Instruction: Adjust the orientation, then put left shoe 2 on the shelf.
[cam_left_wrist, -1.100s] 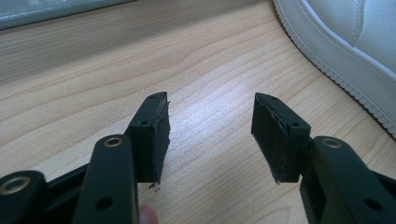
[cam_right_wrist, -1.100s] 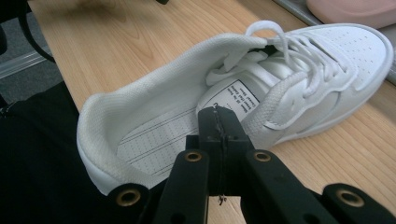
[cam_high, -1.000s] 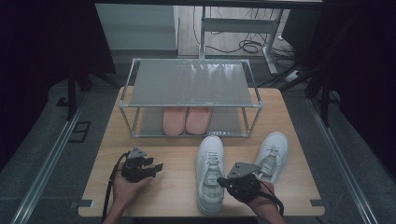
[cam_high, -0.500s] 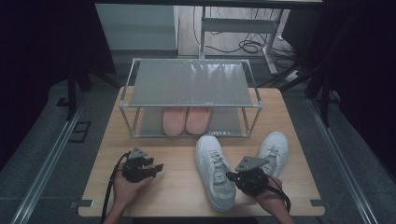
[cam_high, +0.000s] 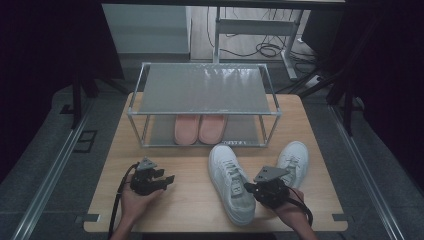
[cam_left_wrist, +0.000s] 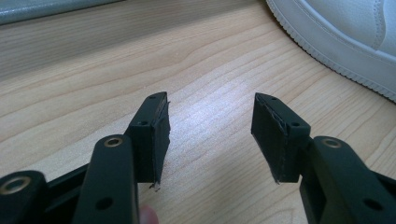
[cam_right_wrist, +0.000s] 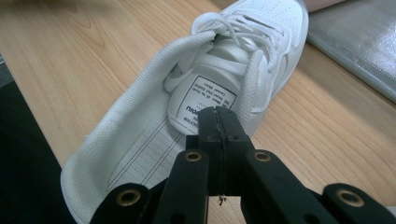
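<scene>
The near white sneaker (cam_high: 232, 182) has swung toe-away toward the rack (cam_high: 205, 95), its heel just before the right gripper (cam_right_wrist: 217, 122), fingers pressed together, empty. Left gripper (cam_left_wrist: 210, 121) waits, fingers apart. Looks lined up for shelving.

A lab-like recording room: dark curtains (cam_high: 45, 45) beyond the left gripper (cam_high: 167, 178), loose black floor cables (cam_high: 260, 49) far ahead, light wooden table (cam_high: 195, 200).
</scene>
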